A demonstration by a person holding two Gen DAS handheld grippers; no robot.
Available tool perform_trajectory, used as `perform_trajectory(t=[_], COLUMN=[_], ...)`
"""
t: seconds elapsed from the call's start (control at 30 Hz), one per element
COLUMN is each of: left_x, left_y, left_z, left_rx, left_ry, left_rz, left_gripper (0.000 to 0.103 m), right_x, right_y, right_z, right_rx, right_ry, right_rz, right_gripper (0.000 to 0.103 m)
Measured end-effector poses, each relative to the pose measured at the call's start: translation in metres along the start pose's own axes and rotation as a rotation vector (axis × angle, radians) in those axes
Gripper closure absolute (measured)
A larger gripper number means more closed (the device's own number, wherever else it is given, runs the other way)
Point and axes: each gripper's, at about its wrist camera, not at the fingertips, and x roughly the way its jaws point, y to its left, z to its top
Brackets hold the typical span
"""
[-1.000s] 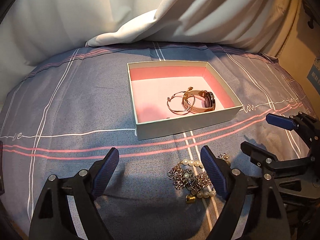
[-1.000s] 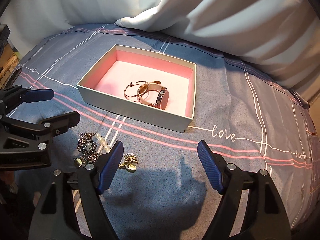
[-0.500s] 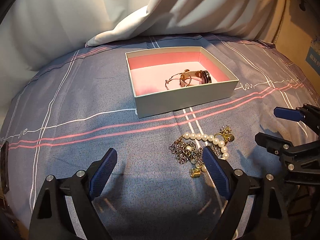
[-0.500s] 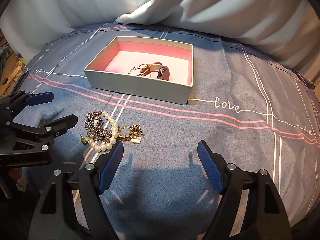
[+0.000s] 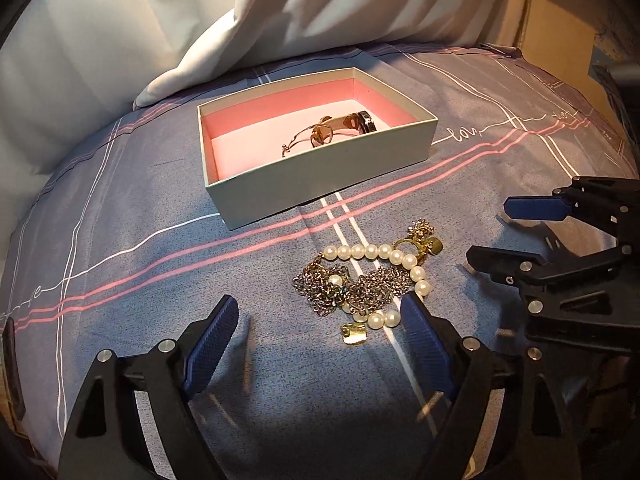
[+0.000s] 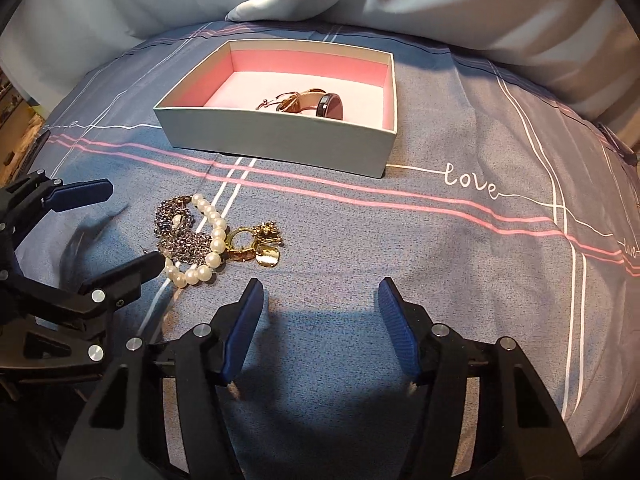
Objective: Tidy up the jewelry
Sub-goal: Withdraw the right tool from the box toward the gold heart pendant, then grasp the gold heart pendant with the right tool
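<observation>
Jewelry pile: a tangle (image 5: 362,280) low and right of middle in the left wrist view, lying on the bed (image 5: 160,264), outside the box.
Box: a pale box with a pink inside (image 5: 320,184) sits in the upper middle of both views, just past the pink stripes.
What changed: both claws have come down lower and nearer to the pile than a second ago, so the pile looks bigger and the box looks flatter.
Left claw: the left claw (image 5: 320,342) is wide open, with nothing held. Its right finger (image 5: 424,340) is just beside the pearls. Its jaws are closing a little, with only bed between them.
Right claw: the right claw (image 6: 320,328) at the bottom of its own view is closing, and is narrower than before. Nothing is between its jaws, only bed. The pile is up and to its left.
What it means: I think a grab at the pile comes next. Nothing has been picked up yet.
Count in box: one watch (image 6: 330,106) and thin hoops (image 5: 298,142); I think two hoops, but the wall hides part.
Count on bed: one pearl string (image 6: 212,240), one silver chain heap (image 6: 180,232), a few gold bits (image 6: 260,244); too tangled to count well.
Claws: two.
</observation>
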Motion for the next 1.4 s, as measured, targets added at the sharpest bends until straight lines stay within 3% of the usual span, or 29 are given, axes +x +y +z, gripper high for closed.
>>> perform_trajectory(t=[0.2, 0.5, 0.67, 0.77, 0.87, 0.97, 1.17, 1.27, 1.4], left_x=[0.024, 0.03, 0.017, 0.01, 0.007, 0.004, 0.001, 0.004, 0.008], left_y=[-0.023, 0.019, 0.027, 0.028, 0.03, 0.031, 0.029, 0.021, 0.01], left_z=[0.014, 0.007, 0.001, -0.003, -0.007, -0.013, -0.021, -0.023, -0.021], left_rx=[0.109, -0.013, -0.024, -0.037, -0.048, -0.05, -0.027, 0.007, 0.047], left_ry=[-0.001, 0.044, 0.019, 0.014, 0.019, 0.022, 0.037, 0.045, 0.033], left_rz=[0.025, 0.037, 0.039, 0.027, 0.023, 0.02, 0.032, 0.027, 0.029], left_gripper=[0.02, 0.022, 0.023, 0.023, 0.023, 0.024, 0.026, 0.032, 0.057], right_x=[0.004, 0.025, 0.034, 0.033, 0.033, 0.032, 0.028, 0.027, 0.026], right_y=[-0.012, 0.007, 0.02, 0.025, 0.025, 0.025, 0.021, 0.019, 0.017], right_z=[-0.004, 0.008, 0.02, 0.021, 0.021, 0.019, 0.015, 0.015, 0.014], right_rx=[0.036, -0.015, -0.055, -0.068, -0.055, -0.059, -0.039, -0.028, -0.019], right_ry=[0.011, 0.013, 0.012, 0.021, 0.032, 0.031, 0.03, 0.025, 0.022], right_rz=[0.007, 0.058, 0.065, 0.067, 0.099, 0.116, 0.121, 0.114, 0.112], right_gripper=[0.043, 0.043, 0.044, 0.052, 0.075, 0.087, 0.087, 0.087, 0.087])
